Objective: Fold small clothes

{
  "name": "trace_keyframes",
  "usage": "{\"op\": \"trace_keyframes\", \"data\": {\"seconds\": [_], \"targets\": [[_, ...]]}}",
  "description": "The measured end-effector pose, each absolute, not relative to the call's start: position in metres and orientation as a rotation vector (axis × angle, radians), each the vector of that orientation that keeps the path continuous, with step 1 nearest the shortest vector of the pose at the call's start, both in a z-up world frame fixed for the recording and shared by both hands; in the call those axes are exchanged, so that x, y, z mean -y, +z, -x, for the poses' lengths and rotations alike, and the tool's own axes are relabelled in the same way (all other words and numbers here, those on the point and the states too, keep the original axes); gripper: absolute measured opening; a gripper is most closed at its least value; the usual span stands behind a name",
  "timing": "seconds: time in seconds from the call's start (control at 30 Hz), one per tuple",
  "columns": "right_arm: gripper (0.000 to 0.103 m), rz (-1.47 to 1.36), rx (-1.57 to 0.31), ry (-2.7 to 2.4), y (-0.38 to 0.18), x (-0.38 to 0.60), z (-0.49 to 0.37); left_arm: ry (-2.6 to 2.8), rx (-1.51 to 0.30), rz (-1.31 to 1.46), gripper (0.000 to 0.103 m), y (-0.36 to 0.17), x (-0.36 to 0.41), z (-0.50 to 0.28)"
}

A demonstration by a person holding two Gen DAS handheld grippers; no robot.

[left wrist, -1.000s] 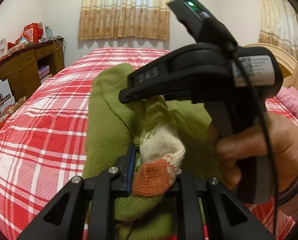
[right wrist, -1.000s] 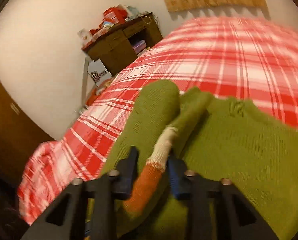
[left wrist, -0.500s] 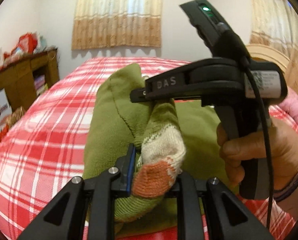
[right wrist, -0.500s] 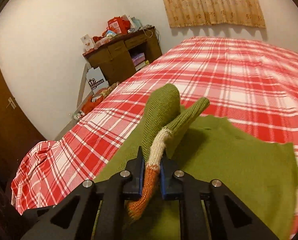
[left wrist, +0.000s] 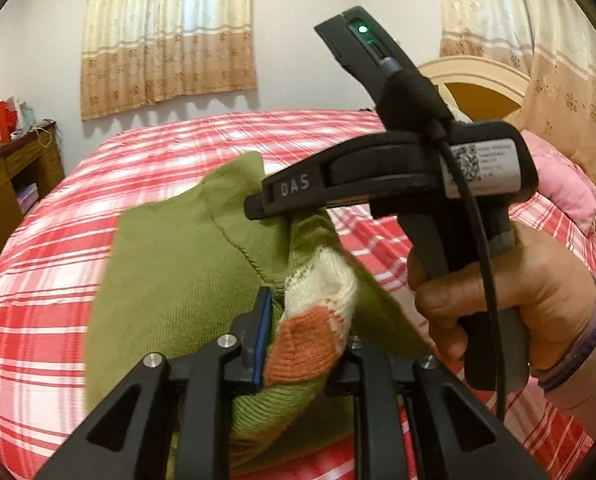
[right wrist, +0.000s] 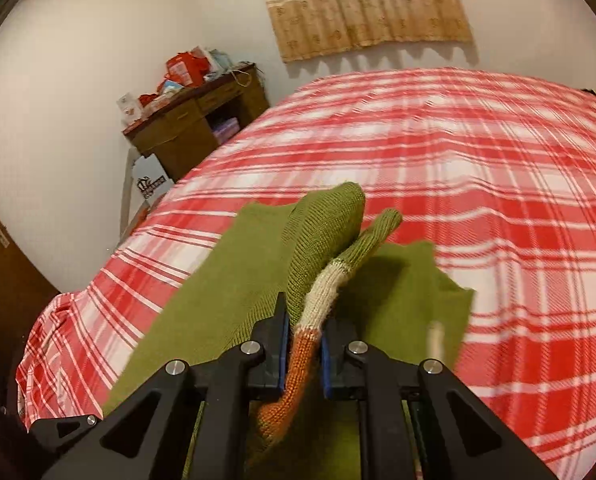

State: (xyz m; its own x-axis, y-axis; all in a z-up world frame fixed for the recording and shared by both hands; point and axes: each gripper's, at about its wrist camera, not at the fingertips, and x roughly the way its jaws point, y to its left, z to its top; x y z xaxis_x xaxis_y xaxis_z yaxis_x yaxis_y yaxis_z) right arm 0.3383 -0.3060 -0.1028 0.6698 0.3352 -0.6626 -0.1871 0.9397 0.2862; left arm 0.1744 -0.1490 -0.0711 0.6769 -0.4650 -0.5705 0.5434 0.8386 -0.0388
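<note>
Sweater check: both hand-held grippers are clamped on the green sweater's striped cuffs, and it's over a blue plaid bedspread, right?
Not quite: the bedspread is red and white plaid, as the right wrist view shows. The rest holds: the left hand-held gripper and right hand-held gripper are each clamped on a striped cuff of the green sweater.

Ribbed green knit sweater, matt; woven plaid cotton-like bedspread; matt black plastic fingers.

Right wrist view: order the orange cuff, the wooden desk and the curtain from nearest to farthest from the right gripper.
1. Orange cuff: pinched in the right gripper.
2. Wooden desk: upper left, beside the bed.
3. Curtain: top, on the far wall.
</note>
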Motion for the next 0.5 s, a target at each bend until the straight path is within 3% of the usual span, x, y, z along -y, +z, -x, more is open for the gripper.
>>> {"op": "trace_keyframes", "data": {"seconds": [0.5], "targets": [[0.012,-0.298,-0.808,0.268,-0.146,0.352,-0.333,-0.585,-0.681,-0.188,0.02,-0.085,0.183,-0.173]]}}
